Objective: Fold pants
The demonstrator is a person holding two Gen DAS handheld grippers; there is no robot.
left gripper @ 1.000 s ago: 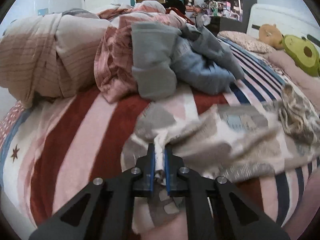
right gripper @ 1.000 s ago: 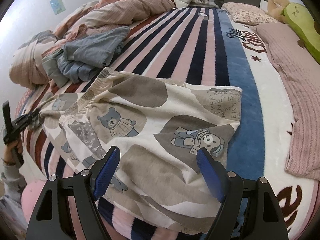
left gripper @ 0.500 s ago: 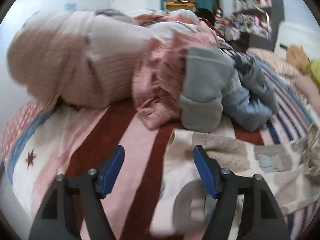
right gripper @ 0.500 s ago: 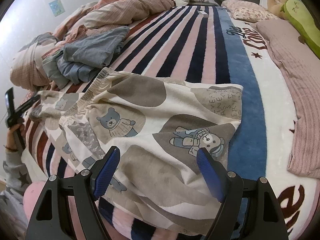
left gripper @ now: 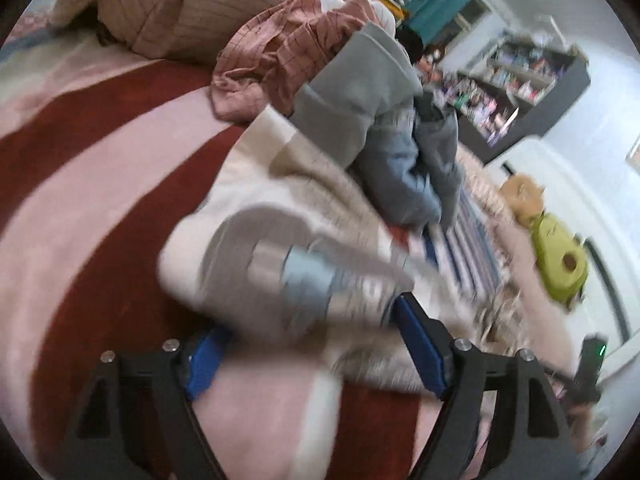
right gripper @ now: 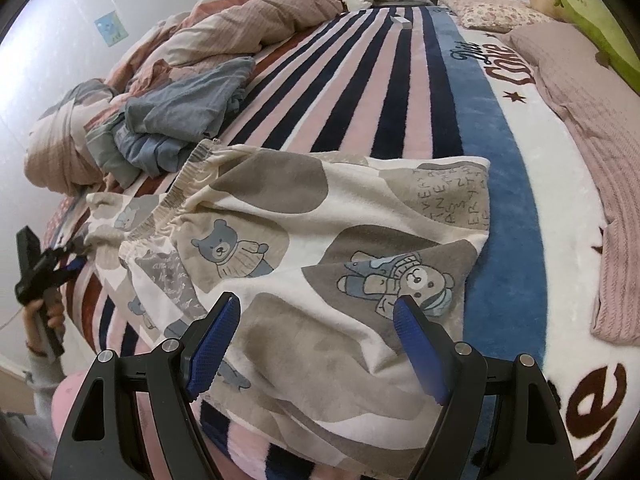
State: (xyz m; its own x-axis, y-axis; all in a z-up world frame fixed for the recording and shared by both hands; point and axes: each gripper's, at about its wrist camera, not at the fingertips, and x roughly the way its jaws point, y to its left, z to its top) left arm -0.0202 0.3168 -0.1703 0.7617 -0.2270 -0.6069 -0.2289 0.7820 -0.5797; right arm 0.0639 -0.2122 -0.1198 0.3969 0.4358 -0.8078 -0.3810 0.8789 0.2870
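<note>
The cream pants (right gripper: 320, 216) with bear prints lie spread on the striped bed, waistband toward the clothes pile. My right gripper (right gripper: 316, 340) hovers open over their near edge, pads clear of the cloth. In the left wrist view the picture is blurred and tilted. There my left gripper (left gripper: 312, 348) has its jaws opening, with a loose end of the pants (left gripper: 280, 248) lying between and over the blue pads (left gripper: 420, 344), not pinched. In the right wrist view the left gripper (right gripper: 76, 258) sits at the pants' far left end.
A heap of grey and blue clothes (right gripper: 180, 120) lies just beyond the waistband, with a rolled pink duvet (right gripper: 260, 20) behind it. A pink knit blanket (right gripper: 580, 120) and a green plush (right gripper: 592, 20) fill the right side. A hand (right gripper: 40, 316) holds the left gripper at the bed's edge.
My left gripper was shut on the end of the pants, then let go and spread its jaws, rolling and dipping toward the cloth. The right gripper has stayed still and open.
</note>
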